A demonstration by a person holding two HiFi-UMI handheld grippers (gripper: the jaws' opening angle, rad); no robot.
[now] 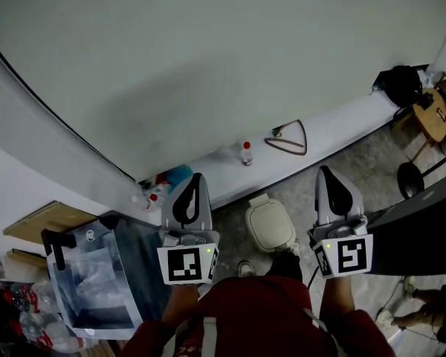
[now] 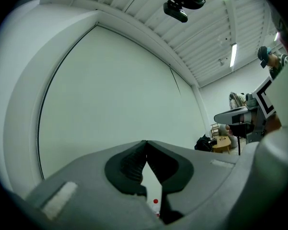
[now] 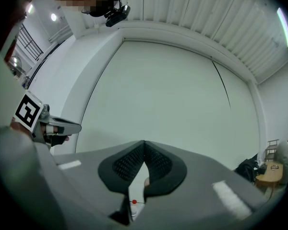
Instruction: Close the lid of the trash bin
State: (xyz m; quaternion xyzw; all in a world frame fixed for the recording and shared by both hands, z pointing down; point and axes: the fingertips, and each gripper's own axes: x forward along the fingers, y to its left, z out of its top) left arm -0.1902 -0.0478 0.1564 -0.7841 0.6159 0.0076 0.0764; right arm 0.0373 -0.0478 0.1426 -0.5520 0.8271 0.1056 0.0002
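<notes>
A small cream trash bin (image 1: 270, 225) stands on the floor between my two grippers, below them, with its lid lying flat on top. My left gripper (image 1: 195, 178) is held level toward the wall, its jaws shut with the tips meeting (image 2: 146, 142) and nothing between them. My right gripper (image 1: 325, 171) is held the same way, its jaws also shut and empty (image 3: 144, 142). Neither gripper touches the bin. A clear bin lined with a plastic bag (image 1: 97, 285) stands open at the lower left, beside my left gripper.
A white ledge (image 1: 342, 136) runs along the pale wall and carries a red-capped bottle (image 1: 246, 152), more bottles (image 1: 152, 195) and a triangular hanger (image 1: 290, 136). A black bag (image 1: 398, 84) and a wooden stool (image 1: 433, 114) are at the far right. Cardboard (image 1: 48, 222) lies at the left.
</notes>
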